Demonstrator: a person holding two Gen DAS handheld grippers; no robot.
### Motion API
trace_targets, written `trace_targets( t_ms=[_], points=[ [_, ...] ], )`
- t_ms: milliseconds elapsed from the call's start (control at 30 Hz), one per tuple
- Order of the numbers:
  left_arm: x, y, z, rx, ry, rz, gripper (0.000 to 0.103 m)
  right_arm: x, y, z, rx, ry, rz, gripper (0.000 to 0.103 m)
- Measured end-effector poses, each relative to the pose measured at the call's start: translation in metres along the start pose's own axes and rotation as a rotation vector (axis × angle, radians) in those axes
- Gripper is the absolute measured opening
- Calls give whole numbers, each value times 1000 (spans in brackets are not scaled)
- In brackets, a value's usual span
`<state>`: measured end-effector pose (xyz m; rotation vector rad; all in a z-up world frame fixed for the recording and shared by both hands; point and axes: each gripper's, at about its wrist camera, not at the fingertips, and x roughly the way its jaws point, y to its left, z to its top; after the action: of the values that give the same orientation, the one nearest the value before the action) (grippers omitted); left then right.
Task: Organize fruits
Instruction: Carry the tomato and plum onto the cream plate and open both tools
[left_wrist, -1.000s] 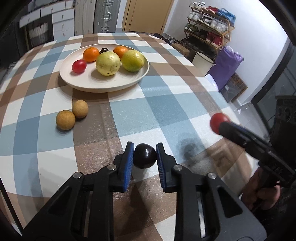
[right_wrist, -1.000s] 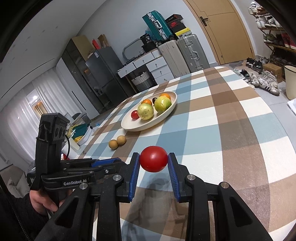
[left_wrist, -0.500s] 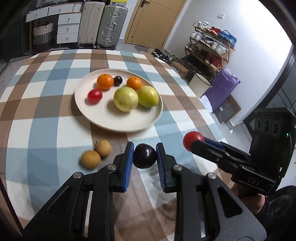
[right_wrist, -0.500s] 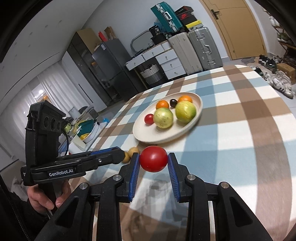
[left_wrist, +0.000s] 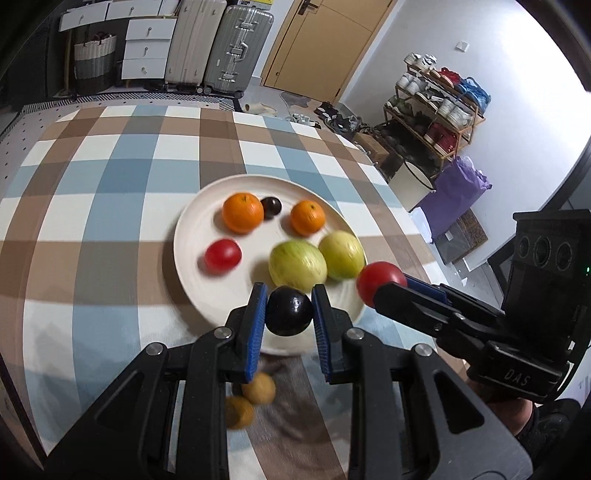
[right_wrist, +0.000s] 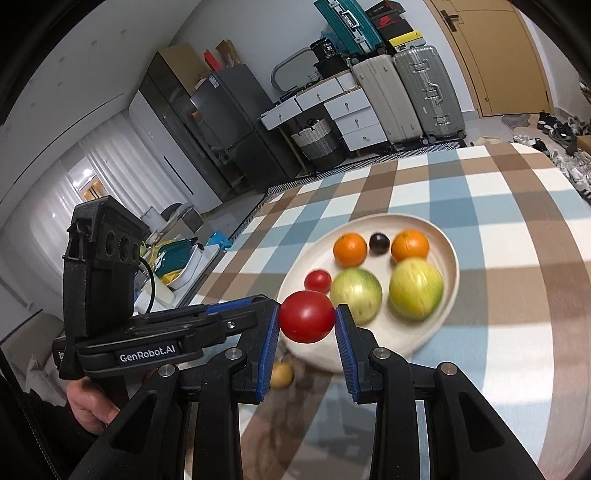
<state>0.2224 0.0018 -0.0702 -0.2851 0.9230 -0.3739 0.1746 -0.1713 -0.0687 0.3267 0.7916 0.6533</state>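
My left gripper (left_wrist: 289, 312) is clamped on a dark plum (left_wrist: 289, 311), its blue pads pressed to both sides, held in the air above the near rim of the plate. My right gripper (right_wrist: 306, 317) is closed the same way on a red tomato (right_wrist: 306, 316), held off the plate's near edge; from the left camera it shows beside the right rim.

Below them, the checked tablecloth (left_wrist: 110, 184) covers the table in blue, brown and white squares. On it sits the cream plate (left_wrist: 184, 236). Two yellow-green round fruits (left_wrist: 297, 264) lie side by side, touching, at its right. Behind them are two oranges (left_wrist: 242, 212), and a small dark plum (left_wrist: 271, 206) lies between those, touching the left one. A smaller tomato (left_wrist: 222, 254) lies apart at the left of the plate. Two small brown fruits (left_wrist: 259, 387) lie together on the cloth just off the plate's near rim, under my left gripper.
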Motion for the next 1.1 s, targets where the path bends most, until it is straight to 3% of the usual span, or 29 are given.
trace_targets(
  t_ms=[500,733,967,1100],
  points=[
    [51,18,49,1,26,14,22,52,-32,44,53,43,-46,31],
    [67,13,52,41,10,37,22,65,-45,48,59,54,-64,31],
    [76,12,53,19,8,21,22,69,-48,46,50,50,-81,32],
    [67,11,55,16,-32,19,22,67,-46,46,44,40,-86,48]
  ],
)
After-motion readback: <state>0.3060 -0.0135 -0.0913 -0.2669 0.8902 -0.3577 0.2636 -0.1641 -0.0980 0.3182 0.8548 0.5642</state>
